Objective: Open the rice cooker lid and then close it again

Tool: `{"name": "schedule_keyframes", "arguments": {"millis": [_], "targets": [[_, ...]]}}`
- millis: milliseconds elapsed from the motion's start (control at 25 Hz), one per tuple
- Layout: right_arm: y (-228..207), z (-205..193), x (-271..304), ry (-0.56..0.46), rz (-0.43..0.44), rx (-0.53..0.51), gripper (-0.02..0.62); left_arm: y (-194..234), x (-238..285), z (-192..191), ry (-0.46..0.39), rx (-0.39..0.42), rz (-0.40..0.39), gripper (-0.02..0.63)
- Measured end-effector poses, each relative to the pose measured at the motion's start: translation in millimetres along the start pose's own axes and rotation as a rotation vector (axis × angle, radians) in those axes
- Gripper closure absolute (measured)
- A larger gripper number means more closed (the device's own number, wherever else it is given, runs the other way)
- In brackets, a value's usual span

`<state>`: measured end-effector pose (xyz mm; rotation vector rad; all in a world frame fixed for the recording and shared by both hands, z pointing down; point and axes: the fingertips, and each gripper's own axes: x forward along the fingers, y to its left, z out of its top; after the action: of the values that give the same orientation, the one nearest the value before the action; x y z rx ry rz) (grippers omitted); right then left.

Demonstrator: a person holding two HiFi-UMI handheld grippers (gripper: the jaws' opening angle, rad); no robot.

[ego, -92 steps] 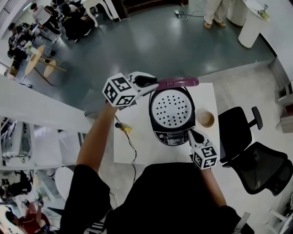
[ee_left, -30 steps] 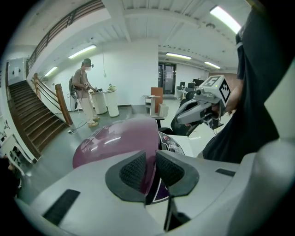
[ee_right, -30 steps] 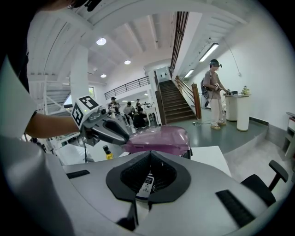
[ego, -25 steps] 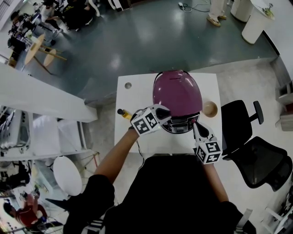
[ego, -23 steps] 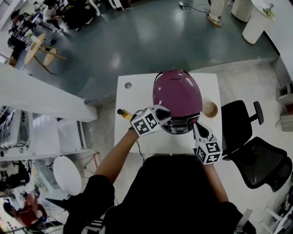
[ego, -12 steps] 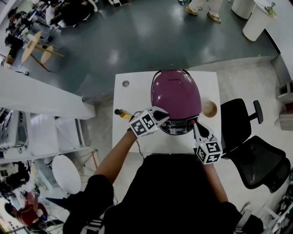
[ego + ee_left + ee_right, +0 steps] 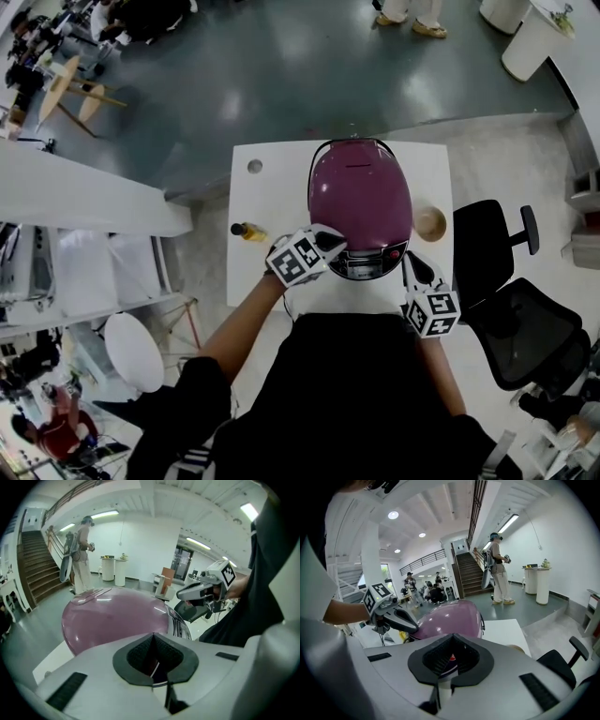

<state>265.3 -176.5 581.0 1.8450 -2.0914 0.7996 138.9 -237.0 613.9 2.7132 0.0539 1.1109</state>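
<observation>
Head view: cooker [image 7: 360, 202] sat mid-table [image 7: 272, 187], lid down (looked latched). Left gripper [image 7: 337, 244] at its 7 o'clock had just closed on nothing; right gripper [image 7: 410, 264] at 5 o'clock was clenched, empty. Open and close both looked done.

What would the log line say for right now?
purple domed rice cooker lid: down | left gripper: just closed, empty | right gripper: shut, empty

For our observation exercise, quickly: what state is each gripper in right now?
Left gripper: closed; its jaws have just been closing, with nothing between them.
Right gripper: closed, holding nothing.
</observation>
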Motion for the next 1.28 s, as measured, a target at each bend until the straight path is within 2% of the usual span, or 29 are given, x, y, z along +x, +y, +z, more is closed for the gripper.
{"name": "schedule_keyframes", "arguments": {"millis": [240, 440, 560, 640, 760, 840, 920, 1000, 1200, 1280], "targets": [[6, -1, 10, 0.028, 0.020, -0.016, 0.595, 2, 3, -2, 0.061, -0.089, 0.037, 0.604], [10, -1, 13, 0.039, 0.025, -0.021, 0.595, 3, 3, -4, 0.126, -0.059, 0.084, 0.604], [9, -5, 10, 0.046, 0.023, -0.032, 0.595, 4, 6, -4, 0.138, -0.093, 0.077, 0.604], [11, -8, 8, 0.045, 0.020, -0.035, 0.595, 4, 8, -3, 0.179, -0.079, 0.071, 0.604], [17, -8, 0, 0.030, 0.009, -0.036, 0.595, 6, 9, -2, 0.259, -0.010, 0.053, 0.604], [22, -7, -6, 0.013, 0.002, -0.030, 0.595, 10, 6, -4, 0.264, -0.003, 0.028, 0.604], [27, -6, -15, -0.005, -0.001, -0.024, 0.595, 7, 4, -7, 0.206, -0.033, -0.018, 0.604], [31, -5, -24, -0.017, -0.006, -0.032, 0.595, 3, 0, -6, 0.109, -0.062, -0.029, 0.604], [36, -5, -49, -0.035, -0.030, -0.057, 0.595, -9, -36, 3, -0.198, -0.178, 0.049, 0.604], [41, -12, -60, -0.041, -0.033, -0.051, 0.595, -21, -49, -1, -0.281, -0.194, 0.072, 0.604]]}}
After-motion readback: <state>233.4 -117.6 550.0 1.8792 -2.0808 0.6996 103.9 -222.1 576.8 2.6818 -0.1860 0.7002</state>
